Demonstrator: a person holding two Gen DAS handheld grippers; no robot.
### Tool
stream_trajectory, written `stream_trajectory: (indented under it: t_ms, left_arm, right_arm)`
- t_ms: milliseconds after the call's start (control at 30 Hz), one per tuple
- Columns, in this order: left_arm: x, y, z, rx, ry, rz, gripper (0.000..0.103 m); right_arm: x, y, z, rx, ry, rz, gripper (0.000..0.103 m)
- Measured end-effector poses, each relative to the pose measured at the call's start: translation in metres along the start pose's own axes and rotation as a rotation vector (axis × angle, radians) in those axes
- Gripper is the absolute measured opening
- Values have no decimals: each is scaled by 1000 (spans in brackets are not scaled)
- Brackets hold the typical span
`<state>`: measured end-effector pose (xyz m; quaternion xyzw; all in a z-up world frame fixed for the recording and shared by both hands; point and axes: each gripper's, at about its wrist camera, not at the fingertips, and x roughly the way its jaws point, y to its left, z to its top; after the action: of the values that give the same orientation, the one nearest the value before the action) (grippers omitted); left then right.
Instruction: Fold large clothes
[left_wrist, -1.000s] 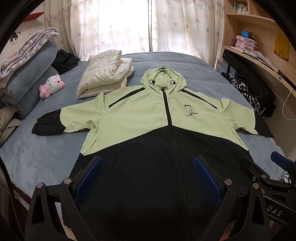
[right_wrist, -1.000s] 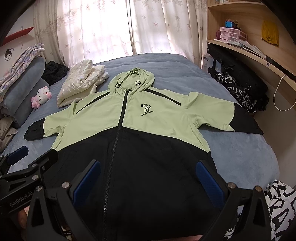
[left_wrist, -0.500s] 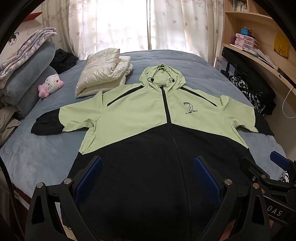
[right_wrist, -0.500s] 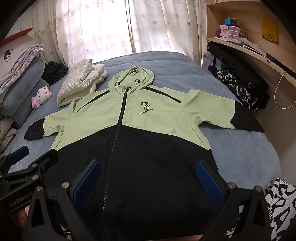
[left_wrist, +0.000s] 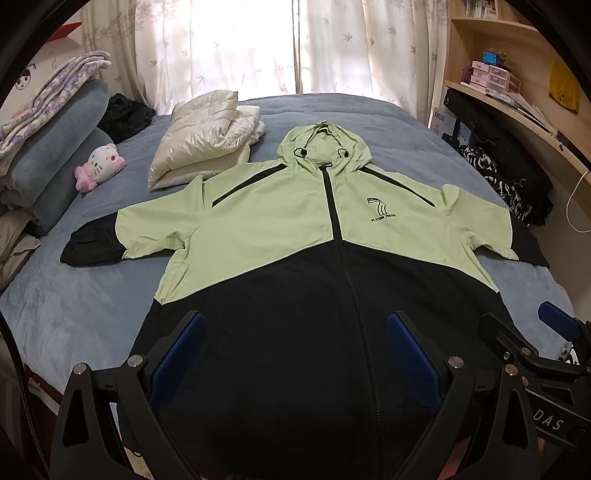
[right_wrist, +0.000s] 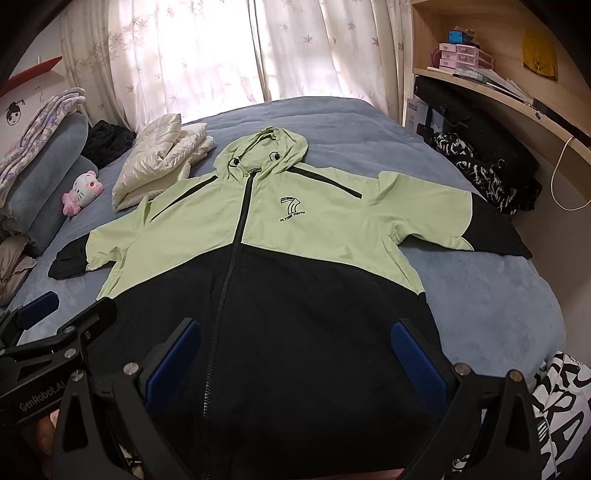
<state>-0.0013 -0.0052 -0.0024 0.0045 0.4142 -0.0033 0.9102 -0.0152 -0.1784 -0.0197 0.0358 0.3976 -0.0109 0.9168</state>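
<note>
A large hooded jacket (left_wrist: 280, 221) (right_wrist: 314, 236), light green on top and black below, lies flat and zipped on the blue bed, hood away from me and both sleeves spread out. My left gripper (left_wrist: 295, 354) hovers open above the black hem, left of the zip, holding nothing. My right gripper (right_wrist: 295, 354) is open too, over the hem right of the zip. Each gripper shows at the edge of the other's view: the right gripper (left_wrist: 532, 347) and the left gripper (right_wrist: 62, 325).
A folded cream puffer jacket (left_wrist: 207, 136) lies beyond the left shoulder, with a pink plush toy (left_wrist: 98, 166) and stacked pillows (left_wrist: 55, 155) further left. Dark clothes (left_wrist: 506, 181) are piled by the wooden shelf (left_wrist: 517, 110) on the right. Patterned fabric (right_wrist: 557, 410) hangs at the bed's near right corner.
Both views have shifted slightly, so the jacket sits a little higher in frame. The jacket itself has not moved and both grippers stay open.
</note>
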Motion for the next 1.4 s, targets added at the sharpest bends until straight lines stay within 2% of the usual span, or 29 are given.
stream_trajectory:
  t_ms: [133, 267, 433, 500, 600, 767, 933, 1133, 1200, 1333, 1400]
  left_arm:
    - [4, 1, 4, -4, 11, -10, 97]
    - [4, 0, 17, -17, 23, -67, 97]
    - [-3, -15, 43, 33, -30, -74, 97]
    - [-5, -25, 57, 76, -47, -65, 98]
    - [-10, -40, 78, 131, -85, -72, 99]
    - [-17, -64, 109, 149, -156, -85, 101]
    - [-11, -96, 132, 174, -192, -124, 101]
    - [9, -133, 153, 171, -238, -170, 101]
    - [19, -145, 159, 176, -245, -179, 101]
    - [44, -175, 172, 200, -243, -167, 101]
    - [63, -190, 178, 210, -220, -164, 101]
  right_arm:
    - [2, -1, 4, -5, 13, 2, 103]
    - [-5, -3, 20, -43, -13, -6, 103]
    - [-16, -13, 51, -69, -28, 4, 103]
    - [-22, -25, 67, -56, -44, 10, 103]
    - [-29, -45, 92, -35, -76, -24, 103]
    - [-39, -77, 120, -26, -150, -123, 103]
    - [-44, -115, 142, -12, -237, -217, 103]
    - [-41, -176, 157, 81, -322, -243, 103]
    - [-34, -198, 159, 115, -313, -250, 103]
    - [-7, -237, 158, 170, -227, -284, 103]
    - [9, -257, 156, 185, -186, -247, 103]
